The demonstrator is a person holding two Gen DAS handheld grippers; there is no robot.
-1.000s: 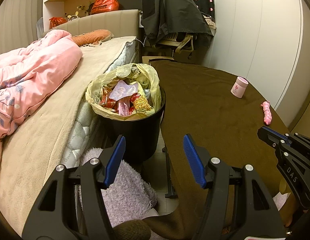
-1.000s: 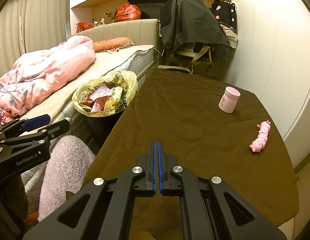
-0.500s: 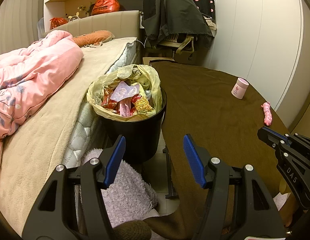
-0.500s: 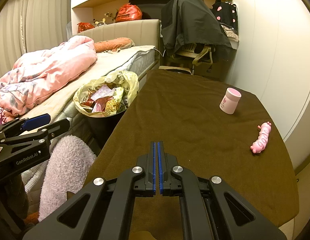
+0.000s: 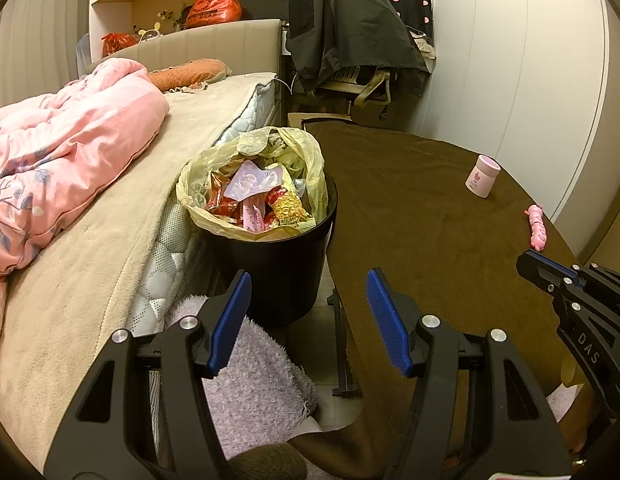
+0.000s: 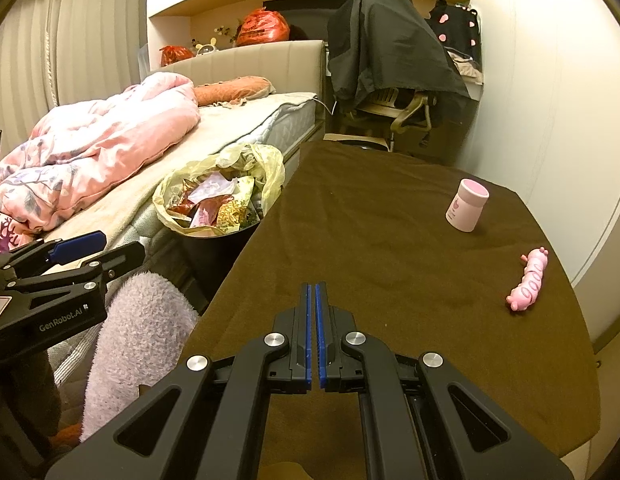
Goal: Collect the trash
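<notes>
A black trash bin (image 5: pixel 277 264) lined with a yellowish bag (image 5: pixel 314 160) stands between the bed and the table, filled with snack wrappers (image 5: pixel 265 200). It also shows in the right wrist view (image 6: pixel 213 204). My left gripper (image 5: pixel 307 312) is open and empty, held low in front of the bin. My right gripper (image 6: pixel 313 320) is shut and empty above the near part of the brown table (image 6: pixel 390 248). On the table stand a pink jar (image 6: pixel 466 205) and a pink pig-shaped toy (image 6: pixel 528 280) at the right.
A bed (image 5: pixel 101 248) with a pink duvet (image 5: pixel 65 152) lies on the left. A fluffy lilac cushion (image 5: pixel 253 388) sits below the bin. A chair draped with a dark jacket (image 5: pixel 350 36) stands behind the table. A white wall runs along the right.
Both views have shifted slightly; the bin and table objects sit a little lower and nearer in frame. The grippers' jaws have not changed.
</notes>
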